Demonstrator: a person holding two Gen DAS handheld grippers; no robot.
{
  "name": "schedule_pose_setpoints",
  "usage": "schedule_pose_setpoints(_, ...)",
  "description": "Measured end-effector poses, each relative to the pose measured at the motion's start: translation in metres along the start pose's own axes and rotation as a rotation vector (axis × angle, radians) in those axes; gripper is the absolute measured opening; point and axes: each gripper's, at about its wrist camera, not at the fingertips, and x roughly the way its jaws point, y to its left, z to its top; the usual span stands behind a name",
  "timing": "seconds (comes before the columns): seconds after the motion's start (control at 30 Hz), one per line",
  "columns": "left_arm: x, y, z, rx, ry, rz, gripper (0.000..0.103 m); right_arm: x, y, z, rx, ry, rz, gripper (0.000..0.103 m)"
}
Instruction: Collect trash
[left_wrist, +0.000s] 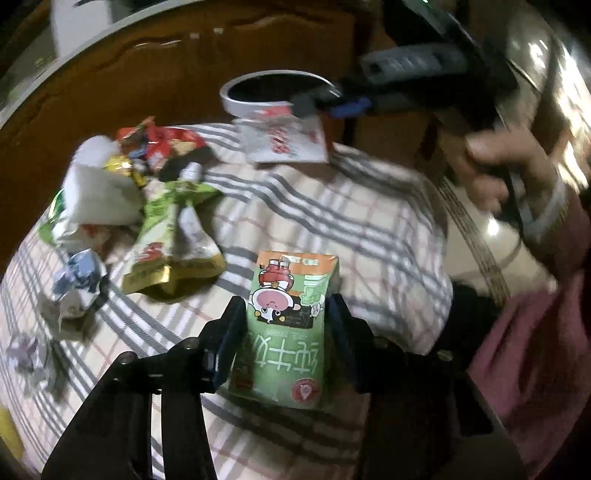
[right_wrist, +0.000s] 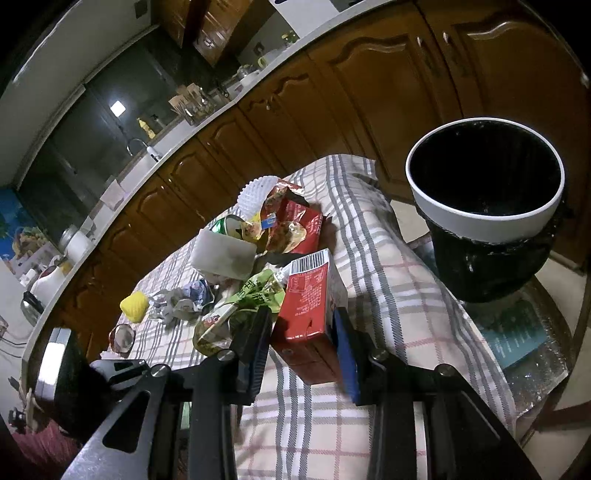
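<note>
Left hand-held gripper (left_wrist: 286, 314) clamps green carton (left_wrist: 286, 325) (right one (right_wrist: 301, 325) grips red carton (right_wrist: 310, 317)).

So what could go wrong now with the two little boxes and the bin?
The left gripper is around the green carton only at its sides, so it might slip or get squashed. The right gripper holds the red carton tilted, and the trash bin stands off the cloth's edge, so a drop could miss. Any leftover drink might drip on the checked cloth.

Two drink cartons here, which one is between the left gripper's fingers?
The green carton with the cartoon cow, lying on the checked cloth. The red carton sits in the right gripper.
</note>
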Motion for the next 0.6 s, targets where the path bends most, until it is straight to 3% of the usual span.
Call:
schedule_pose_setpoints(0.33,-0.002,0.024,0.055,-0.366,-0.144,0.04,0.042,-0.022,-0.02,0.014,0.028,-0.066,-0.004,0.034)
schedule_pose_setpoints(0.6,0.032,0.02,0.115,-0.439,-0.15,0.021,0.041,-0.047,-0.056,0.039,0.056,-0.137,-0.056,0.034)
